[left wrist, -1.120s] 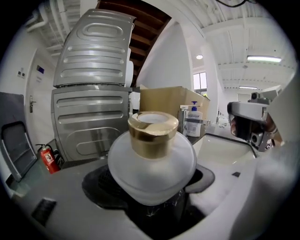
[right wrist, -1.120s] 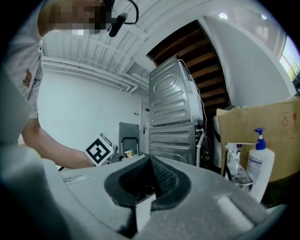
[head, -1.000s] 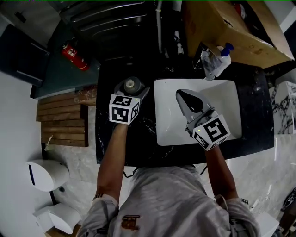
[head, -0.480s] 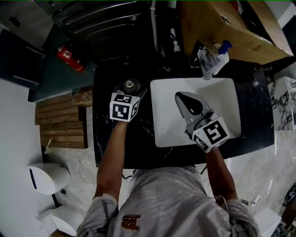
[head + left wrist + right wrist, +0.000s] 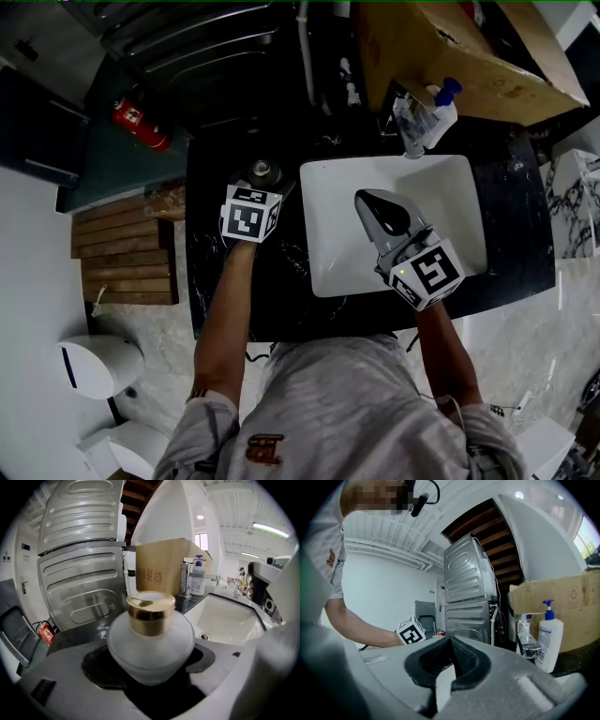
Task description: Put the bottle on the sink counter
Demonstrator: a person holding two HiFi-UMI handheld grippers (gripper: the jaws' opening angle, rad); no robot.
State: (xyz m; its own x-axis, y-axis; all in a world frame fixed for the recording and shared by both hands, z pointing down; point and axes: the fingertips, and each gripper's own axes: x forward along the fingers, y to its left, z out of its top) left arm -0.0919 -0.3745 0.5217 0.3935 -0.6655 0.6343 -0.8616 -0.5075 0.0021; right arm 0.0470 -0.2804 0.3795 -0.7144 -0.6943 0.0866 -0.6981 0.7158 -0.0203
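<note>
The left hand-held gripper (image 5: 262,181) was clamped on the round frosted-glass bottle with a gold cap (image 5: 151,637) (left of the white sink basin (image 5: 337,230)). Released tilted, the bottle might have toppled on the black counter (image 5: 211,272). The right hand-held gripper (image 5: 370,202) hung shut and empty.

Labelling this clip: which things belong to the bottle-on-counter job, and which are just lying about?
Job: frosted glass bottle with gold cap; left gripper holding it; black sink counter.
Lying about: white pump bottle; brown cardboard box; red fire extinguisher; right gripper, shut and empty.
</note>
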